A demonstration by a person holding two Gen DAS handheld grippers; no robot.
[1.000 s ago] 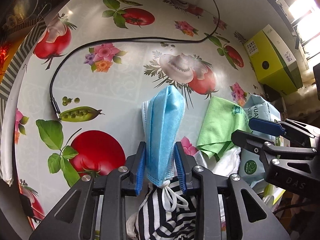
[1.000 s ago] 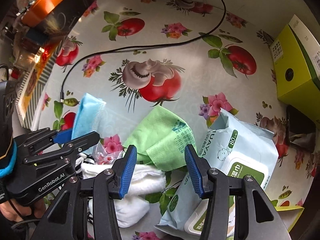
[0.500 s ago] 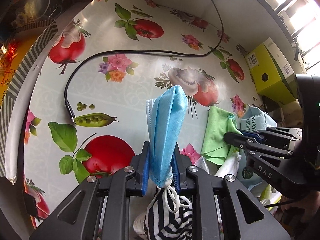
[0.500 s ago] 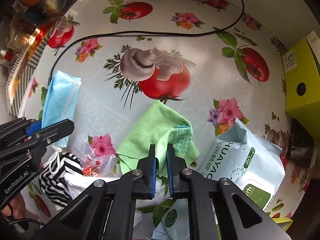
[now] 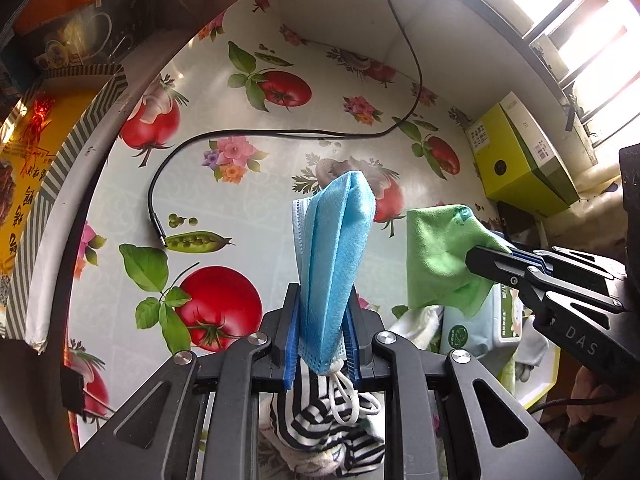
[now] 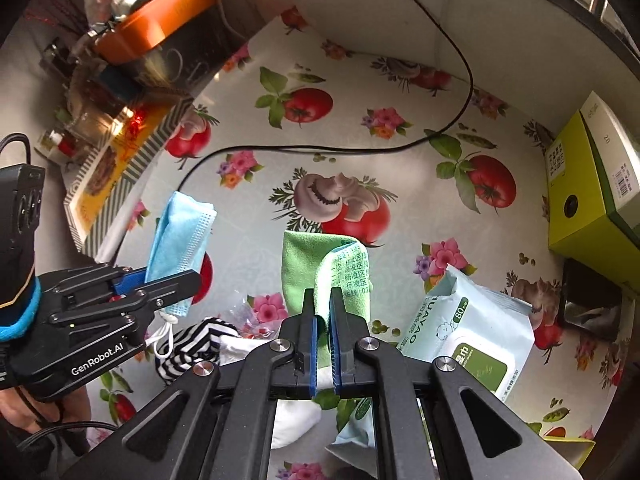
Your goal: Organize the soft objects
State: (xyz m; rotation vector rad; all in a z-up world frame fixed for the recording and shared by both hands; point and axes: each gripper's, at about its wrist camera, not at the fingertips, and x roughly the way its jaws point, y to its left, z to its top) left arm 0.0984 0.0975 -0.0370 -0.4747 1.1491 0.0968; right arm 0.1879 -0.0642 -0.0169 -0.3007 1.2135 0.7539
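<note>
The mask [image 5: 334,256] and the green cloth [image 6: 320,268] both look light and limp, likely to droop and slide unless pinched well in from an edge or across a fold. The left gripper [image 5: 320,344] has its fingers clamped on the mask's lower end, the rest standing up above the bench [image 5: 248,208] with its ear loop dangling over a striped sock [image 5: 332,436]. The right gripper [image 6: 323,332] has its fingers pressed together on the cloth's near edge, the cloth lifted clear beside the wipes pack [image 6: 472,336].

Black cable [image 5: 280,134] crosses open tablecloth [image 5: 120,208]; yellow-green box [image 6: 592,184] blocks right.
</note>
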